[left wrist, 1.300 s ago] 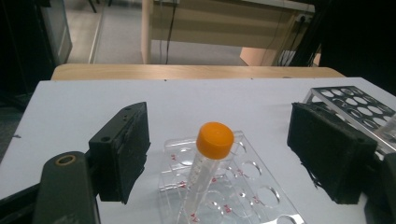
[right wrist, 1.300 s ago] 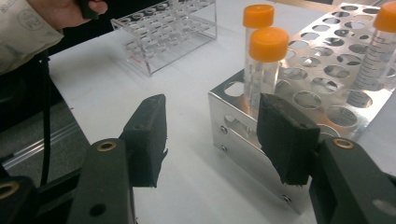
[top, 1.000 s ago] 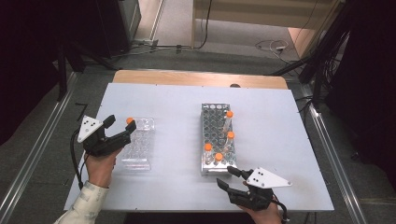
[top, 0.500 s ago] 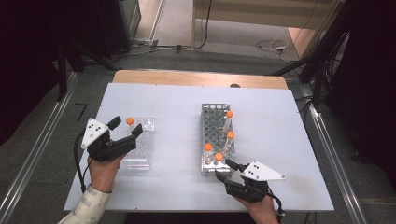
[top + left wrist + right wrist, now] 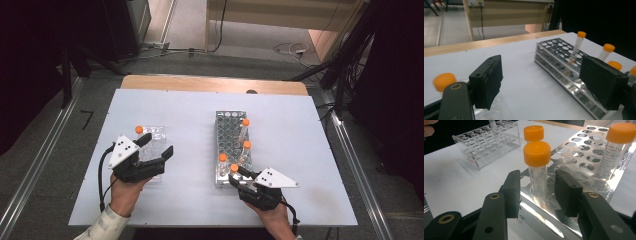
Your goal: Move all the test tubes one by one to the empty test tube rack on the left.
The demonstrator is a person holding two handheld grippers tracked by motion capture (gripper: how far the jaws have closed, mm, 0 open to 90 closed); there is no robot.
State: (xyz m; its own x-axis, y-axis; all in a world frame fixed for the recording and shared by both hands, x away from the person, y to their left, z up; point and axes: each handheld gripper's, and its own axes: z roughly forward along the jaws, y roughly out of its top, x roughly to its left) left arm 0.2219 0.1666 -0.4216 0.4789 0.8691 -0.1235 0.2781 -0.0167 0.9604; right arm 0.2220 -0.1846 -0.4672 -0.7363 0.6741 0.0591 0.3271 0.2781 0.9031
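Clear plastic tube (image 5: pixel 537 178), round orange cap, perforated shiny metal rack (image 5: pixel 584 155)

The right gripper (image 5: pixel 239 176) is sitting at the near end of the metal rack (image 5: pixel 227 131), and its fingers (image 5: pixel 514 188) have just been closing without pressing yet. The left gripper (image 5: pixel 156 151) is hovering well to the left of the metal rack, its fingers (image 5: pixel 489 79) standing wide apart.

High view looks down; 2 claw views sit low, sharing the metal rack (image 5: pixel 231 145).
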